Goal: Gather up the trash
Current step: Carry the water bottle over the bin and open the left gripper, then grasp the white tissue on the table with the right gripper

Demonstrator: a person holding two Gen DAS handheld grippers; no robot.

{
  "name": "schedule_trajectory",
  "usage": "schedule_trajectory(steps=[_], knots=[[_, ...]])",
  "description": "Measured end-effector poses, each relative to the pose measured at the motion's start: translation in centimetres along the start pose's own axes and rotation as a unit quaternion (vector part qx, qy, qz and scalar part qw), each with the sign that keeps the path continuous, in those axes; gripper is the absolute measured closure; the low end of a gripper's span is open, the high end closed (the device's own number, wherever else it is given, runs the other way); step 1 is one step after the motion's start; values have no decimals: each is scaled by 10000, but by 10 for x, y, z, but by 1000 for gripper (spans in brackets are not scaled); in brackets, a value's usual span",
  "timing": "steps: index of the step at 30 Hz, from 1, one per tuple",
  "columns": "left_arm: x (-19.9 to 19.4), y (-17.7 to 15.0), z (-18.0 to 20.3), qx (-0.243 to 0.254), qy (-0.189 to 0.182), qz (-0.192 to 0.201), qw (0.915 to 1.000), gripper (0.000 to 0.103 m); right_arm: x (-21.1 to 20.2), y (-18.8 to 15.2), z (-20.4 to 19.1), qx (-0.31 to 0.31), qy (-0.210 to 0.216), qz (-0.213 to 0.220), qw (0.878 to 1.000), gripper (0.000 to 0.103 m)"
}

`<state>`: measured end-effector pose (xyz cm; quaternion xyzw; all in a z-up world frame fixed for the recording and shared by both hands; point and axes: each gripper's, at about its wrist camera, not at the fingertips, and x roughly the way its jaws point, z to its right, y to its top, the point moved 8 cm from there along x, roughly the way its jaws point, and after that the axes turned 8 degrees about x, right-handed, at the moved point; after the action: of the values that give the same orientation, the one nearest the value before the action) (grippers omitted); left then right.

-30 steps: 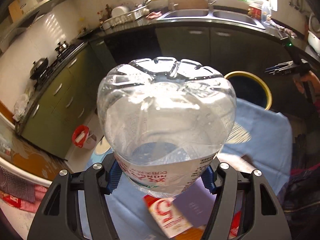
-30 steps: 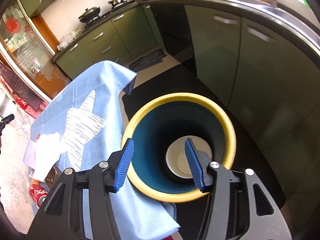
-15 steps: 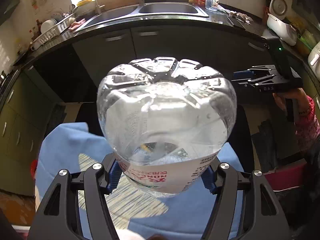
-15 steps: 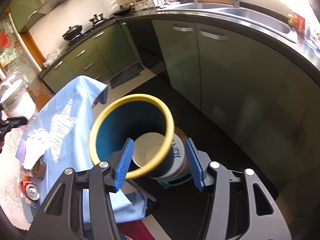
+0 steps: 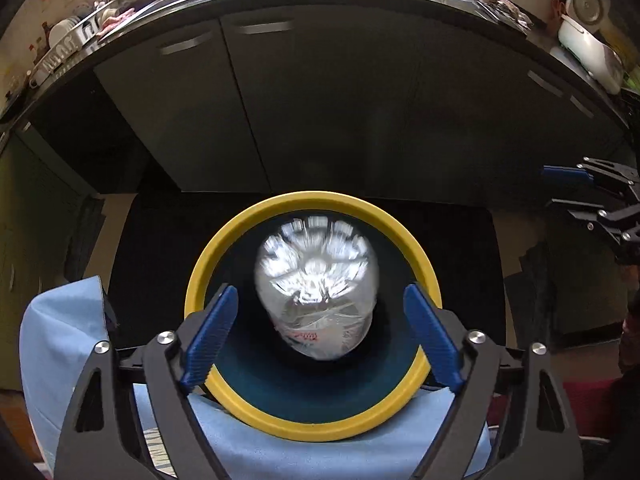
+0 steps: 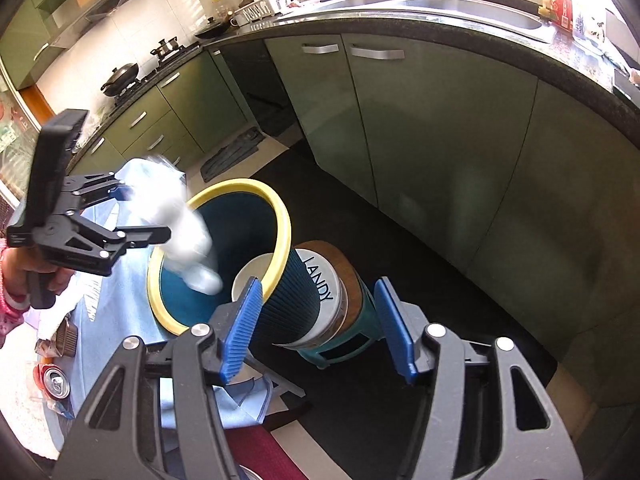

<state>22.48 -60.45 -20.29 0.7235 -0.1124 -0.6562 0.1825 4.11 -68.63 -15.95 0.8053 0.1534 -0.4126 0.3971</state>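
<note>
Left tool (image 5: 316,336): lower middle of the left wrist view, blue pads spread wide, nothing between them; also at left edge of the right wrist view (image 6: 144,216), held just beside the bin mouth.
Right tool (image 6: 316,328): bottom centre of the right wrist view, pads parted and empty, bracketing the bin's ribbed wall without touching; also at right edge of the left wrist view (image 5: 592,196).
Blue cloth (image 5: 64,344): lower left and bottom of the left wrist view, draped under the near edge of the bin rim.
Bin (image 5: 236,248): centre of the left wrist view, yellow rim, dark teal inside; in the right wrist view (image 6: 280,216) tilted, leaning against a white tin.
Plastic bottle (image 5: 316,288): blurred, base towards the camera, inside the yellow ring, free of both pads; in the right wrist view (image 6: 180,224) a white smear at the bin mouth.
White tin (image 6: 324,284): centre, lettered "ANDY", on a teal stool (image 6: 356,332).
Drinks can (image 6: 56,380): lower left, beside the cloth.
Cabinets (image 6: 420,128): upper half, green doors under a dark worktop (image 6: 460,36).
</note>
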Motion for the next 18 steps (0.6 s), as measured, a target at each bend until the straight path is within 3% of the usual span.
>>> schedule_trajectory(steps=[4,7,11,18], knots=[[-25,-2,-3,-68,53,209,9997,17,-2,-1,-7,-121,13,20,9999,47],[-75,-12,-7,-192,158,528,9983,17,-2,-5,-12,-218,38,0,9998,47],[-150,-48,-17,-572,234,1011,9929,11,5,-6,-27,-403,133,-79,9991,47],[-241,-133,-47,-1323,1053,1409,9755,9,14,-15,-84,-1045,383,-286,9934,47]])
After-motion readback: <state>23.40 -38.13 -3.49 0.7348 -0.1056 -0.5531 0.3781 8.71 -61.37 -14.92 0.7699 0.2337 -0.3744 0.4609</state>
